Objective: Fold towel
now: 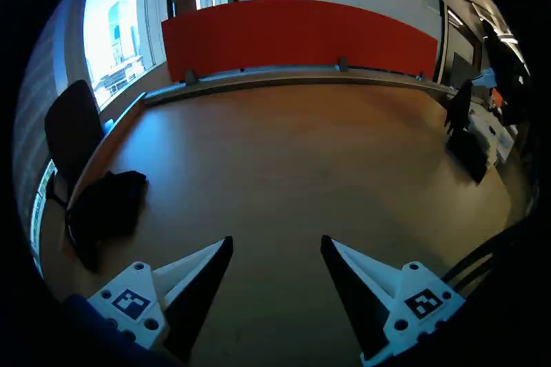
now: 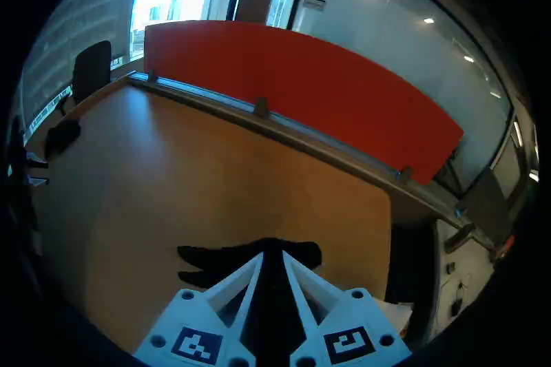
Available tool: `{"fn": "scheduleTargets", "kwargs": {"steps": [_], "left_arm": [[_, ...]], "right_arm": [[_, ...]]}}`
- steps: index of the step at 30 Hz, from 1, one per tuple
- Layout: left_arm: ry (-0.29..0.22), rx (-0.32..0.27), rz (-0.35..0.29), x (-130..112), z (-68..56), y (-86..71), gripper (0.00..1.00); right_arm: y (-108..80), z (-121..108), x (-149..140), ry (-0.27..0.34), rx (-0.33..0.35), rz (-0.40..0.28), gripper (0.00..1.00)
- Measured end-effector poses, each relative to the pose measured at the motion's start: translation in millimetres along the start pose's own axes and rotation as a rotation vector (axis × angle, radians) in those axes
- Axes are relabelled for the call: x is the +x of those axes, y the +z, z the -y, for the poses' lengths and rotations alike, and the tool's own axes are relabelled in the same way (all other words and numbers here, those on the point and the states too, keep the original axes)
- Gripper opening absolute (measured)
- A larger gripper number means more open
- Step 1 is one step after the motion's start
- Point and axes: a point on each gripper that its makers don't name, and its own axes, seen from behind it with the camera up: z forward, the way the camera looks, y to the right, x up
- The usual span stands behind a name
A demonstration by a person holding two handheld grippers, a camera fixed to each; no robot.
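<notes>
No readable text, no numbers — nothing legible

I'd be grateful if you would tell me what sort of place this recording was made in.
Most likely an office: a long wooden desk with a red divider along its far edge, a dark chair beside it, and large windows.

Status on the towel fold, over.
Left gripper open, empty, above table. Right gripper shut on dark towel. Dark bundle at table edge, apart.
</notes>
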Motion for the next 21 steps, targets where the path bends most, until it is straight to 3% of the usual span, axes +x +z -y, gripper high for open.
{"fn": "scheduleTargets", "kwargs": {"steps": [9, 21], "left_arm": [[0.0, -0.012, -0.003, 2, -4.4, 0.5, 0.95], [0.019, -0.032, 0.0, 0, -14.9, -0.5, 0.94]], "right_arm": [[-15.9, -4, -36, 0.024, -0.018, 0.044, 0.05], [-36.9, -19, -111, 0.087, -0.07, 0.143, 0.05]]}}
